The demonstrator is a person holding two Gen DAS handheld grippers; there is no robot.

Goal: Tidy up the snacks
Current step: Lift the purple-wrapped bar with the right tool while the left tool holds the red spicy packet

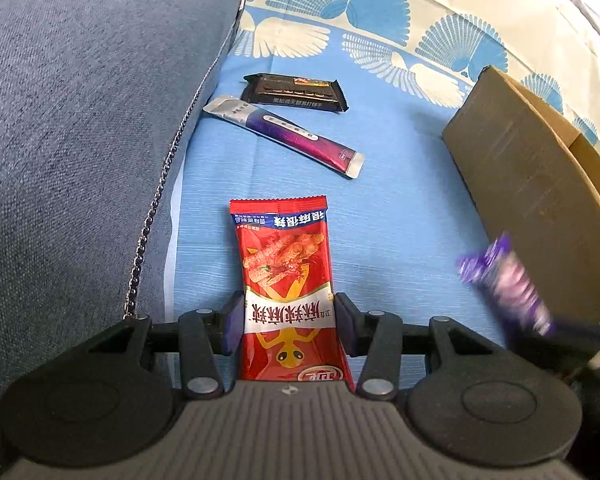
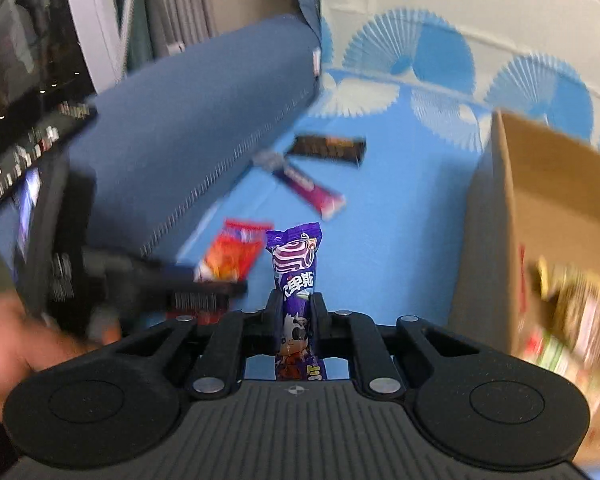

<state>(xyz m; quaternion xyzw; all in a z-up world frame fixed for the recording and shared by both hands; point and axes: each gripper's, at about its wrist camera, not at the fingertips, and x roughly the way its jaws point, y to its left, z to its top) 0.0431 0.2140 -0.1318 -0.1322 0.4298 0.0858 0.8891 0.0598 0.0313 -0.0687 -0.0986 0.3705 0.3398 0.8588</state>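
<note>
A blue bed sheet [image 1: 400,208] carries everything. A grey-blue cushion [image 1: 80,120] lies along its left edge, and an open cardboard box [image 1: 532,184] stands at its right edge with blurred packets inside. The left gripper [image 1: 290,326] is clenched on a red snack packet [image 1: 286,280] near the cushion. The right gripper [image 2: 296,314] is clenched on a purple snack packet [image 2: 296,276], just beside the box. A purple stick packet [image 1: 284,136] and a black bar [image 1: 296,92] lie further back, near the cushion.
</note>
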